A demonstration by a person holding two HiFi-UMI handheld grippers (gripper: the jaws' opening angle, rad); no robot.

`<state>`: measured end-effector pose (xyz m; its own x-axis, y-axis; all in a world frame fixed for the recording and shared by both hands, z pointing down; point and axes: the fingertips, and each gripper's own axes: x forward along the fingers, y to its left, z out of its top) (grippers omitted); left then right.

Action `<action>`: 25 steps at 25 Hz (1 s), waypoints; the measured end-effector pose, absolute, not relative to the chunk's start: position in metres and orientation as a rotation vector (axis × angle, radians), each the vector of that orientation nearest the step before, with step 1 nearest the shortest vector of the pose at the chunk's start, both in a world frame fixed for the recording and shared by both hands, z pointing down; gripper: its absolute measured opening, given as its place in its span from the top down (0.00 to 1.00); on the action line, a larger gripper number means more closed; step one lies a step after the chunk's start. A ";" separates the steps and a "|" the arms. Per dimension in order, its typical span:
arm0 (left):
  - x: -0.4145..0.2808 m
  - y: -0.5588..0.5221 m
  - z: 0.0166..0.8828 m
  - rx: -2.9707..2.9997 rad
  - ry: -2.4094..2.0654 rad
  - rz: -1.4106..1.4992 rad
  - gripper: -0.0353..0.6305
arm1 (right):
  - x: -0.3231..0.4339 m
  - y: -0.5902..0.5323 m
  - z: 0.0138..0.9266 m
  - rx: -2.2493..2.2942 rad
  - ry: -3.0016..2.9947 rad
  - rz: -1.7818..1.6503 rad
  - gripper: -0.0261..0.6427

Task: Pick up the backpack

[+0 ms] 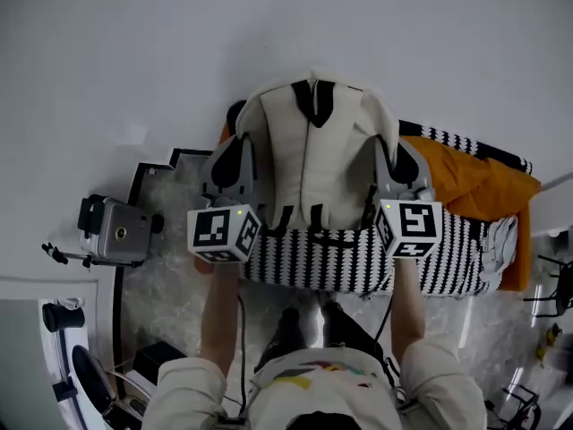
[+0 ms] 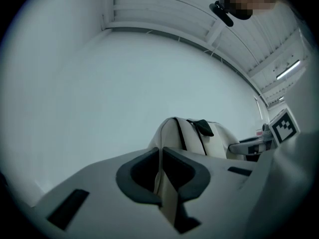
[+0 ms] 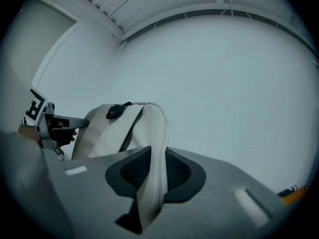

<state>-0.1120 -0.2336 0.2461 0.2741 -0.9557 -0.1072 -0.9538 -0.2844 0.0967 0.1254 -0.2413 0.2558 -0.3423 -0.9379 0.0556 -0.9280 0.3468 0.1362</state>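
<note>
The backpack (image 1: 313, 155) hangs mid-frame in the head view, clear of the striped blanket (image 1: 448, 258) at 5 o'clock below it. The left gripper (image 1: 235, 155) pinches its edge at 9 o'clock and the right gripper (image 1: 394, 161) at 3 o'clock; a grip on each side likely keeps the bag level and upright. In the gripper views both pairs of fingers (image 2: 137, 176) are nearly closed, the left squeezing a thin fold of cream fabric and the right a thicker one. Whether those folds are straps or side panels is hard to tell. The bag's lower corners are hidden behind the marker cubes (image 1: 224, 233).
</note>
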 end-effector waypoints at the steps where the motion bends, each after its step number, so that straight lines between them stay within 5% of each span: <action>1: -0.112 -0.228 0.228 2.502 -1.884 -0.254 0.90 | 0.125 -0.235 0.238 1.735 -2.482 -0.141 0.86; 12: -0.117 -0.168 0.119 2.530 -1.958 -0.455 0.90 | 0.117 -0.175 0.125 1.790 -2.555 -0.345 0.86; 25: -0.119 -0.116 0.094 2.517 -2.028 -0.498 0.90 | 0.112 -0.130 0.107 1.795 -2.645 -0.370 0.86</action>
<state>-0.1191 -0.1160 0.0937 0.1880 -0.9309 -0.3132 -0.9701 -0.2259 0.0891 0.1125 -0.1297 0.1071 -0.3757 -0.9069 -0.1909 -0.9244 0.3521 0.1464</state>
